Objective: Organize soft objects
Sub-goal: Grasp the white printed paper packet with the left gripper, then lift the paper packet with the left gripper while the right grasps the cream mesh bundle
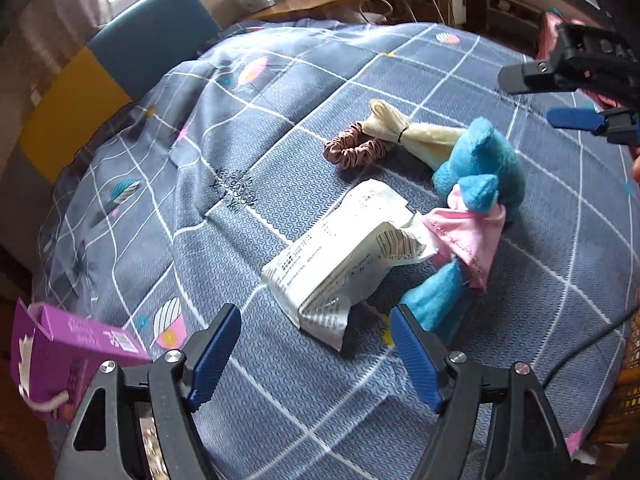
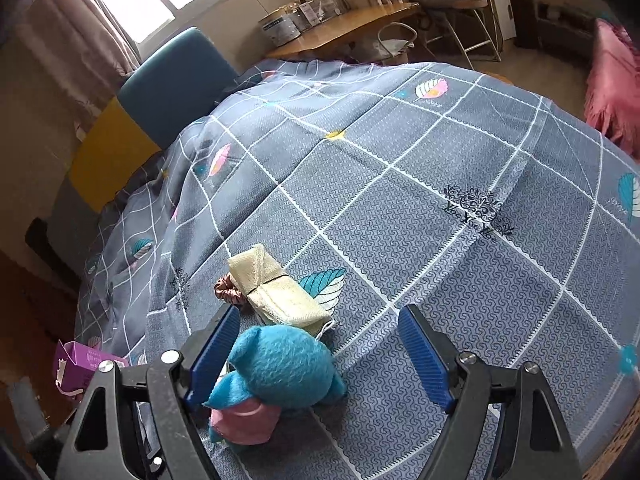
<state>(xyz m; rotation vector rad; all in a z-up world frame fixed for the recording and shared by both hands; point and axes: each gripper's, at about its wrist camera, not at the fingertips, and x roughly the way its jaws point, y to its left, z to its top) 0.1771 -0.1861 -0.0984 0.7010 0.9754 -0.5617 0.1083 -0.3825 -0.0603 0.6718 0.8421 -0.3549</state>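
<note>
A blue plush toy point(image 1: 480, 160) in a pink cloth lies on the grey checked bedspread point(image 1: 280, 184). Beside it are a cream tied cloth bundle point(image 1: 404, 130), a pink-brown scrunchie point(image 1: 354, 151) and a white printed soft packet point(image 1: 344, 256). My left gripper point(image 1: 316, 344) is open and empty just before the packet. My right gripper point(image 2: 320, 344) is open and empty above the plush toy point(image 2: 280, 364), whose head lies by the left finger. The cloth bundle point(image 2: 276, 288) and scrunchie point(image 2: 229, 289) lie beyond it. The right gripper also shows in the left wrist view point(image 1: 540, 98).
A purple cardboard box point(image 1: 52, 356) stands at the bed's left edge, also in the right wrist view point(image 2: 80, 364). A blue and yellow headboard point(image 2: 160, 92) is at the far left. A wooden desk point(image 2: 352, 28) with containers stands behind. A pink cloth point(image 2: 612, 88) hangs at right.
</note>
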